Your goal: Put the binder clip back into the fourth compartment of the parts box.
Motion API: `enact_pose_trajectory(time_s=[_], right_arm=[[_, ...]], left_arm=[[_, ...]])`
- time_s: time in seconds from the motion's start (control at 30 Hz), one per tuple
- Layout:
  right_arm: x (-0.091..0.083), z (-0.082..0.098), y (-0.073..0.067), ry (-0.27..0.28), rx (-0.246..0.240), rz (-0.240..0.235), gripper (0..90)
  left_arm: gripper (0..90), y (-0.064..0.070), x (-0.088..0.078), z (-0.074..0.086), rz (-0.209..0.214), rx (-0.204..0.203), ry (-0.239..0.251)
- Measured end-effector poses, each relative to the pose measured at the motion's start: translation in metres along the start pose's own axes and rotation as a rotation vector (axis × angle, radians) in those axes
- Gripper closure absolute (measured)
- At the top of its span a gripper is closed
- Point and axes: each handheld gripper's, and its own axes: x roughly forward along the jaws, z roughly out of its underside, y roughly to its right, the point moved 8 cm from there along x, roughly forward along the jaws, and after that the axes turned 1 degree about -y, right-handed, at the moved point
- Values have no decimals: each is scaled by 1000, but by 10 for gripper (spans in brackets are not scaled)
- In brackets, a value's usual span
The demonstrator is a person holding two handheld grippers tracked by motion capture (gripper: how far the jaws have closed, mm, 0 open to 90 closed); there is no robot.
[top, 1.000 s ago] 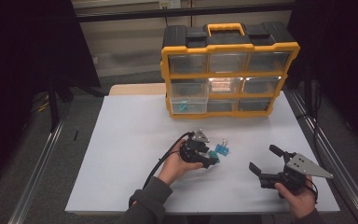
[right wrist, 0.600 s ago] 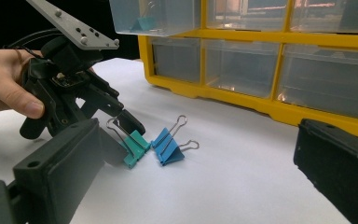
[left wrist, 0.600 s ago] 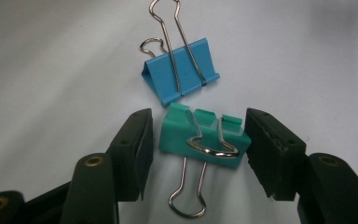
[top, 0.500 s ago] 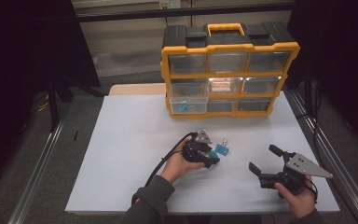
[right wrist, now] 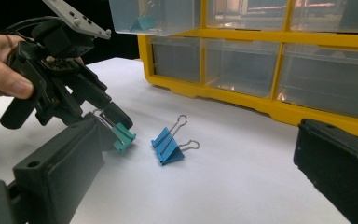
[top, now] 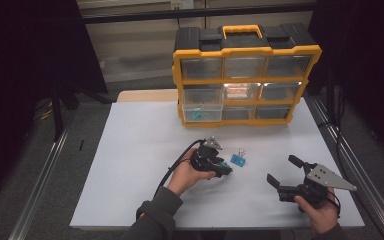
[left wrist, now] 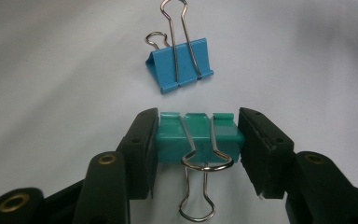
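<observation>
Two binder clips here: green binder clip (left wrist: 198,140) pinched between closing left gripper (left wrist: 198,154) jaws, blue binder clip (left wrist: 181,65) just beyond, right gripper (top: 283,174) spread wide.

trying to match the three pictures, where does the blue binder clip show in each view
high view: blue binder clip lies mid-table, right of the left gripper.
left gripper view: upper middle, beyond the green binder clip.
right gripper view: centre.
Shared landmark: the green binder clip.

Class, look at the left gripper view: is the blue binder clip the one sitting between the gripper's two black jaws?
No: the green binder clip sits between the jaws of the left gripper, while the blue binder clip lies beyond on the table.
</observation>
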Motion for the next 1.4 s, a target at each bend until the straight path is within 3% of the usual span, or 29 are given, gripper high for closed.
enact_pose_trajectory(time_s=[0.73,0.8,0.83,0.97,1.1,1.4], right_arm=[[0,1,1,-4,5,4,6],[0,1,1,-4,5,3,6],[0,1,0,-4,5,3,6],[0,1,1,-3,4,5,6],[0,1,0,-5,8,3,6],[1,1,1,-2,7,5,6]], left_arm=[[501,-4,-53,-32,31,-32,32],[501,-4,-56,-33,31,-32,14],[501,-4,-56,-35,35,-37,38],[500,-5,-64,-40,13,-25,18],[501,-4,-70,-48,39,-31,26],[501,-5,-82,-60,30,-11,-10]])
